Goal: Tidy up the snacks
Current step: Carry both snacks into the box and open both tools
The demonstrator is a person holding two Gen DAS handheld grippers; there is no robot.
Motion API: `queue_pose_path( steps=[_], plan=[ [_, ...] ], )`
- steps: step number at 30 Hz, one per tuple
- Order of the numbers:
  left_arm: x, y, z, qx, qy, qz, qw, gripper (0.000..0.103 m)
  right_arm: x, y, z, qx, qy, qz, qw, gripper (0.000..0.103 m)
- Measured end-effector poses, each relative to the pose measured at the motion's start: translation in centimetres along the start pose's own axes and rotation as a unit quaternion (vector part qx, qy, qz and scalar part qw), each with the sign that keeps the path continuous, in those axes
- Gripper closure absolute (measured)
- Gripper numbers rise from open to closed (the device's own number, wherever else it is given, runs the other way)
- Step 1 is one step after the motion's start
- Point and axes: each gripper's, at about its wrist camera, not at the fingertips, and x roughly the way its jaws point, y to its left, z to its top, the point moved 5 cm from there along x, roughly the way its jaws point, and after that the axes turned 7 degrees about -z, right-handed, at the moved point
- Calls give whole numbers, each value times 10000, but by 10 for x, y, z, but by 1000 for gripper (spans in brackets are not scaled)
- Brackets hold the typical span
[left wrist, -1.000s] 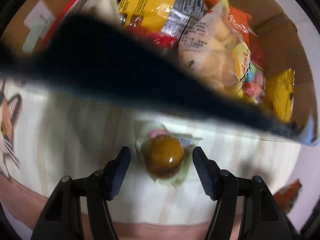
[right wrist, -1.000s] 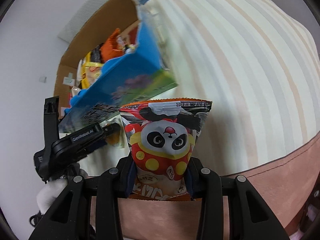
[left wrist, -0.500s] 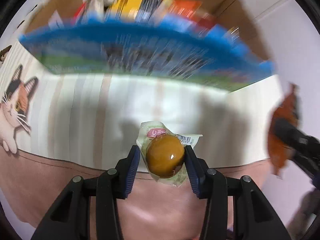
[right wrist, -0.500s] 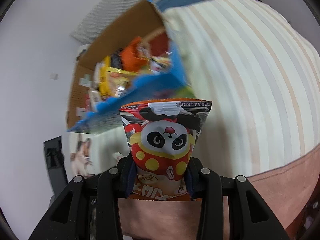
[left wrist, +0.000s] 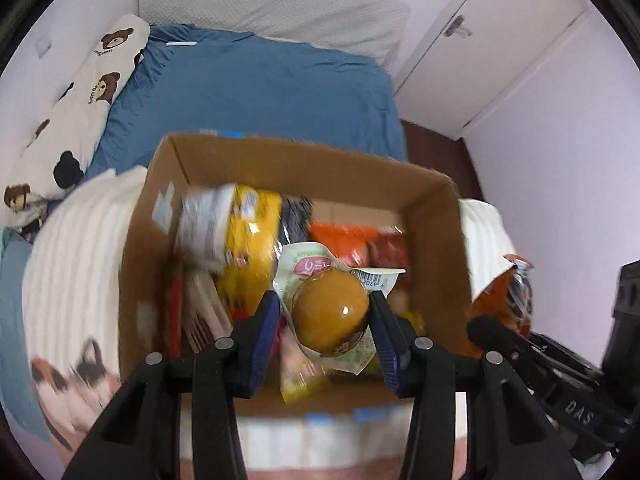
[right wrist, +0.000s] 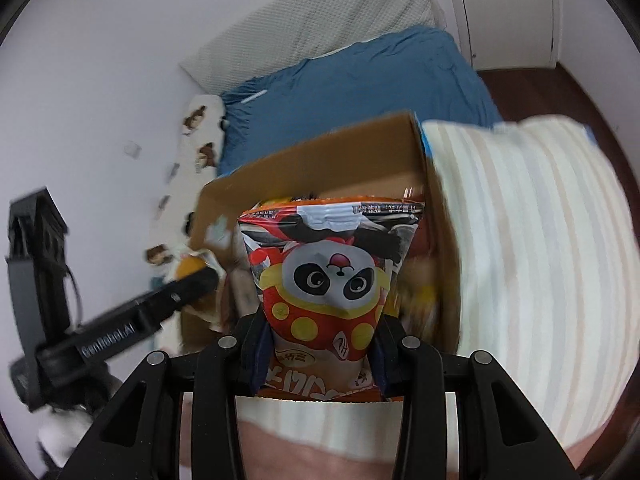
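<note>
My left gripper (left wrist: 324, 332) is shut on a packaged brown egg (left wrist: 330, 314) in clear green-edged wrap and holds it above the open cardboard box (left wrist: 304, 168), which is full of snack bags. My right gripper (right wrist: 320, 348) is shut on a panda snack bag (right wrist: 330, 276), red and orange, held upright in front of the same box (right wrist: 320, 160). The left gripper (right wrist: 192, 280) with the egg shows at the left of the right wrist view. The panda bag (left wrist: 500, 296) shows at the right edge of the left wrist view.
The box stands on a striped cream blanket (right wrist: 520, 240) with a cat print (left wrist: 76, 376). Behind it lie a blue bed sheet (left wrist: 260, 92), a bear-print pillow (left wrist: 68, 120) and a white headboard cushion (left wrist: 280, 4). A white door (left wrist: 492, 52) is at the right.
Both grippers rose and tilted forward, so the box interior is now seen from above. The left gripper shut on the egg and lifted it off the blanket over the box.
</note>
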Motion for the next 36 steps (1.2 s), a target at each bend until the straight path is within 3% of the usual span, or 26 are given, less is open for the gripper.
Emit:
queue_pose_path(
  steps=[5,10,11,12,14,19,21,24,27,32,36],
  plan=[
    [44,21,25,-26,372,333,9987,60,49,2,41,-160,323,-478,9982,61],
    [88,32,27,4,936,441,9946,58,91,-4,39,-264,916,-673,9932,59],
    [96,36,25,-67,1078,467,9931,58,99,-7,35,-323,1066,-822,9904,52],
    [103,39,23,-172,1207,464,9915,58,102,-8,35,-387,1066,-951,9890,31],
    [109,40,21,-224,1236,362,9914,57,106,-10,37,-381,1004,-1004,9891,11],
    [104,36,20,-72,1103,410,9930,47,107,-18,40,-280,1078,-1060,9881,11],
    [101,34,21,-34,1050,424,9936,37,101,-17,32,-273,1091,-1048,9881,11],
    [90,30,20,84,916,497,9945,33,99,-17,30,-308,1075,-1116,9874,8],
    [77,27,18,127,787,575,9952,8,95,-16,25,-325,1053,-1202,9866,7],
    [56,28,7,293,584,827,9944,8,87,-17,18,-246,969,-1290,9866,6],
    [42,28,-5,270,464,810,9953,8,77,-16,12,-224,886,-1279,9876,6]
  ],
)
